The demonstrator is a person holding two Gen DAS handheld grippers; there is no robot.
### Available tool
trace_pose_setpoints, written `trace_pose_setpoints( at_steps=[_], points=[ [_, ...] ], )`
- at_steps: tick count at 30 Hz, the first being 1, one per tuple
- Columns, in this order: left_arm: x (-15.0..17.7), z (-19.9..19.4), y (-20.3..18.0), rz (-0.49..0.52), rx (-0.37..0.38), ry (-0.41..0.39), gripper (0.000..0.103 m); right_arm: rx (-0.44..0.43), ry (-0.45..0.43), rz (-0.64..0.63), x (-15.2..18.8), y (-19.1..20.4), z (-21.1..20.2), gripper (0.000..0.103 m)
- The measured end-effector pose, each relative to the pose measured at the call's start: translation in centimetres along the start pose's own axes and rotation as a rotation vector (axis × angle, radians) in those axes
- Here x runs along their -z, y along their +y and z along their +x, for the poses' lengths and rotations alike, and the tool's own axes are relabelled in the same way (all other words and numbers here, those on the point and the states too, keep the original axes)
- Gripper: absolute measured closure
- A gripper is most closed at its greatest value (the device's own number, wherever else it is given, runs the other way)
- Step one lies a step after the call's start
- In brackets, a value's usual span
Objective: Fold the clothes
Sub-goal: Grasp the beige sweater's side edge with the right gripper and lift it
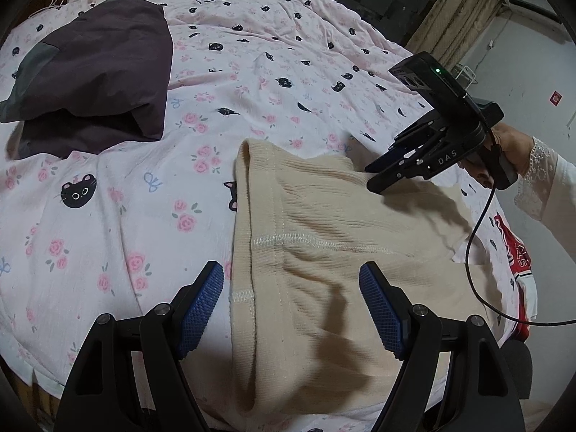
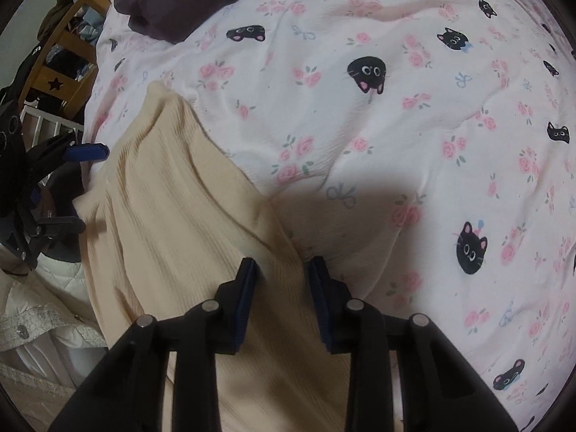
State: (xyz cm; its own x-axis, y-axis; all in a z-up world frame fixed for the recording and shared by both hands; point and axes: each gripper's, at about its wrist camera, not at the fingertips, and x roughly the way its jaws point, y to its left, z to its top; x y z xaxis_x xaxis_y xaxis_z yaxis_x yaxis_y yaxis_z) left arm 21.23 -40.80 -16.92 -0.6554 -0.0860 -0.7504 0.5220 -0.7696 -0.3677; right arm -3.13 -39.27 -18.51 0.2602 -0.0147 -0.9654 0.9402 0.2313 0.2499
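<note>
Nearest in the left wrist view, the left gripper [image 1: 291, 309] hovers with its blue-padded fingers [image 1: 201, 302] spread wide and holding nothing, straddling the near hemmed edge of the beige ribbed knit garment [image 1: 324, 223]. That garment lies on the bed covered by a pink sheet printed with black cats and roses [image 1: 126, 216], close to the bed's near edge. Its long axis appears to run from the near end under the left gripper away towards the far stitched hem, which points at the dark folded clothes; the cloth is loosely doubled and rippled, not flat.

The right gripper [image 2: 284, 280] hangs above the garment's right edge, its fingers partly open and empty, one pad [image 2: 248, 288] over cloth and the other over sheet.

The likely trouble: either gripper could pinch the sheet along with the knit, or catch only the top layer, so the fold drags crooked. The ridges would then be locked in. The right gripper's black cable [image 1: 478, 237] hangs over the garment's edge and might snag it.

Farther back, a dark purple folded garment [image 1: 104, 72] rests well apart.
</note>
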Motion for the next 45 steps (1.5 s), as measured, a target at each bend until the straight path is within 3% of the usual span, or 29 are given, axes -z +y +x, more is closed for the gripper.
trace_pose_setpoints(
  at_steps=[10, 19, 21, 22, 23, 30, 38, 45],
  points=[
    [0.0, -0.1, 0.1, -0.004, 0.008, -0.002, 0.029, -0.176, 0.011, 0.064, -1.3, -2.6, -1.5, 0.07],
    [-0.1, -0.1, 0.3, -0.014, 0.019, -0.001, 0.029, -0.188, 0.076, 0.048, -2.5, -2.5, 0.0, 0.071],
    [-0.2, 0.0, 0.4, -0.017, 0.022, -0.002, 0.029, -0.169, 0.088, 0.031, -2.6, -2.2, 0.3, 0.073],
    [-0.2, 0.0, 0.4, -0.018, 0.023, -0.002, 0.029, -0.155, 0.091, 0.029, -2.7, -2.1, 0.5, 0.083],
    [-0.2, -0.1, 0.4, -0.019, 0.023, -0.002, 0.029, -0.141, 0.094, 0.027, -2.8, -2.0, 0.7, 0.099],
    [-0.2, -0.1, 0.4, -0.025, 0.028, -0.006, 0.029, -0.052, 0.104, -0.046, -2.9, -0.5, 0.5, 0.101],
    [-0.2, -0.2, 0.5, -0.028, 0.031, -0.01, 0.029, 0.104, 0.012, -0.056, -4.2, -1.2, -2.9, 0.101],
    [-0.2, -0.5, 0.6, -0.036, 0.019, -0.022, 0.029, 0.196, -0.016, -0.048, -5.1, -1.9, -3.6, 0.101]
  ],
)
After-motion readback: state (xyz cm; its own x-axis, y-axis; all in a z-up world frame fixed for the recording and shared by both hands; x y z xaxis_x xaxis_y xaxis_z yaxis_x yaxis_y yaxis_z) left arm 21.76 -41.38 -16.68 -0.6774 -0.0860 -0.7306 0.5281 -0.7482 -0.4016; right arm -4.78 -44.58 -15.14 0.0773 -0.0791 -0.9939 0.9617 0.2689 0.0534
